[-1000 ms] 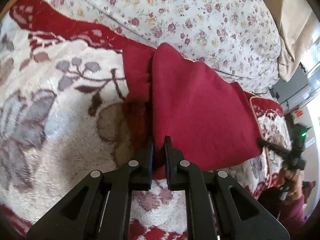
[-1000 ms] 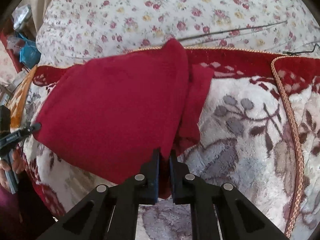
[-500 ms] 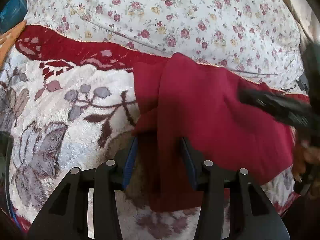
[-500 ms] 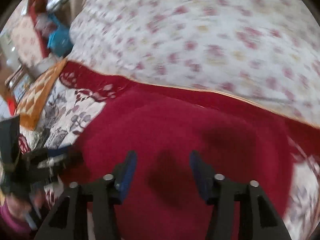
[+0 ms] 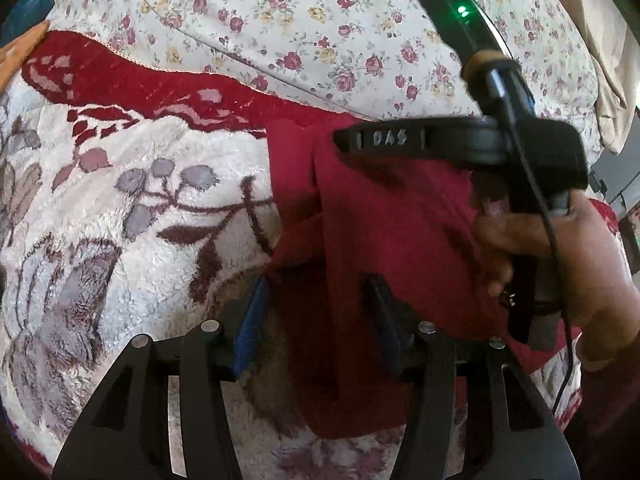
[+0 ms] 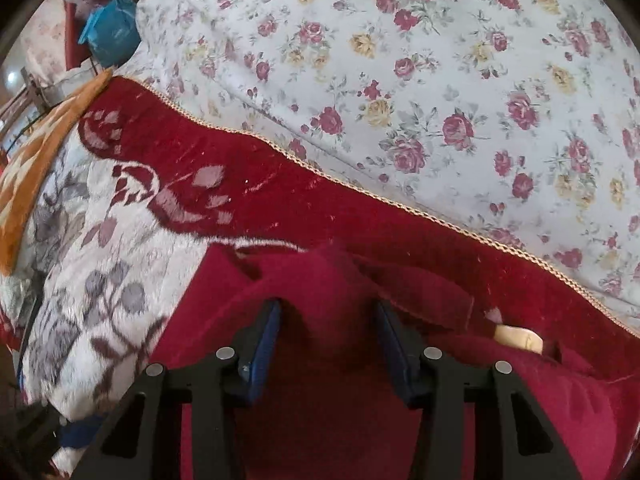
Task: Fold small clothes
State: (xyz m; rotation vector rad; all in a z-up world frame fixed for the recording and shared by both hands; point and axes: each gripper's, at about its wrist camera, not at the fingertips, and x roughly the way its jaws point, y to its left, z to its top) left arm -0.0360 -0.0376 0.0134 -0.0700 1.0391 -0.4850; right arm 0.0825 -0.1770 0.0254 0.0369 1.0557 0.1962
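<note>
A small red garment (image 5: 384, 240) lies folded on a plush floral blanket (image 5: 120, 216). My left gripper (image 5: 320, 320) is open, its jaws astride the garment's near left edge, holding nothing. The right gripper's body (image 5: 472, 144) crosses the left wrist view above the garment, held by a hand (image 5: 576, 256). In the right wrist view my right gripper (image 6: 328, 340) is open just over the red garment (image 6: 320, 400), whose far fold (image 6: 332, 264) lies between the jaws.
A rose-print quilt (image 5: 320, 32) rises behind the blanket and fills the back of the right wrist view (image 6: 440, 80). The blanket's dark red border (image 6: 240, 184) has gold trim. An orange patterned cloth (image 6: 36, 168) and blue bag (image 6: 112, 32) are far left.
Both grippers let go of the garment and opened. The garment dropped flat onto the blanket. The right gripper swung over the garment toward its far side.
</note>
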